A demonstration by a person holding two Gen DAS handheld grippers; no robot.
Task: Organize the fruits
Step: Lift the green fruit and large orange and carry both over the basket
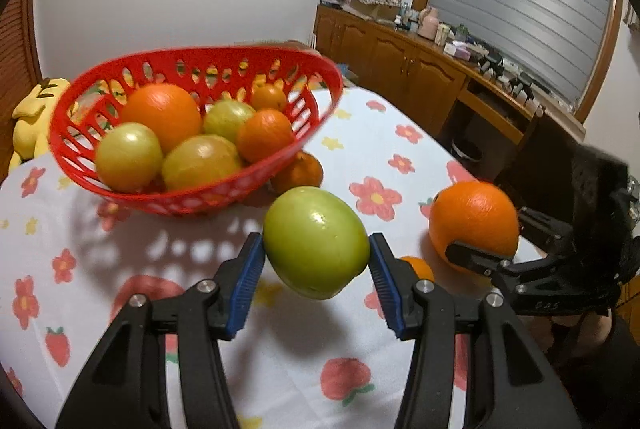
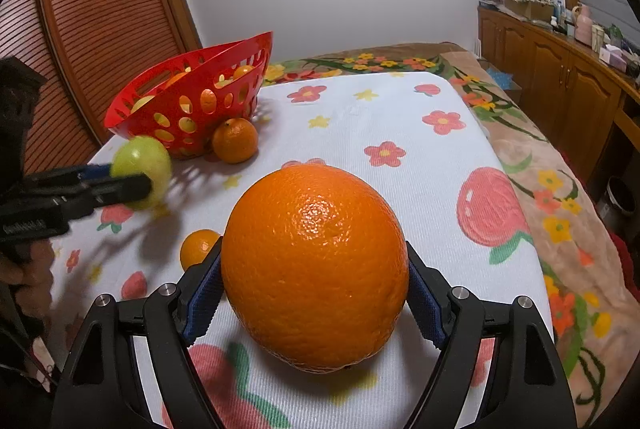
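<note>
1. The left gripper point(image 1: 316, 261) has its blue pads point(image 1: 246, 281) pressed on either side of a green fruit point(image 1: 316, 241), which hangs clear of the cloth point(image 1: 280, 369); its shadow lies below it.
2. The right gripper point(image 2: 314, 289) is spread wide around a big orange point(image 2: 316, 269), pads touching both flanks. The orange's underside seems to meet the cloth (I cannot tell whether it is lifted yet).
3. The basket point(image 1: 192, 197) lies ahead of the left gripper and a little to its left, tipped so that its mouth faces that gripper. It already holds oranges and green fruits.
4. From the right gripper the basket point(image 2: 192, 101) is ahead and well off to the left, beyond the left gripper point(image 2: 132, 185). The left hand is therefore the nearer one, and I judge that its fruit should go in first.
5. The green fruit's long axis runs roughly across the jaws, tilted down to the right, so it should clear the low near rim without turning.
6. Loose fruit remains: a small orange point(image 1: 298, 173) touching the basket's near side, ahead of the left gripper, and a smaller one point(image 1: 418, 267) between the two grippers.
</note>
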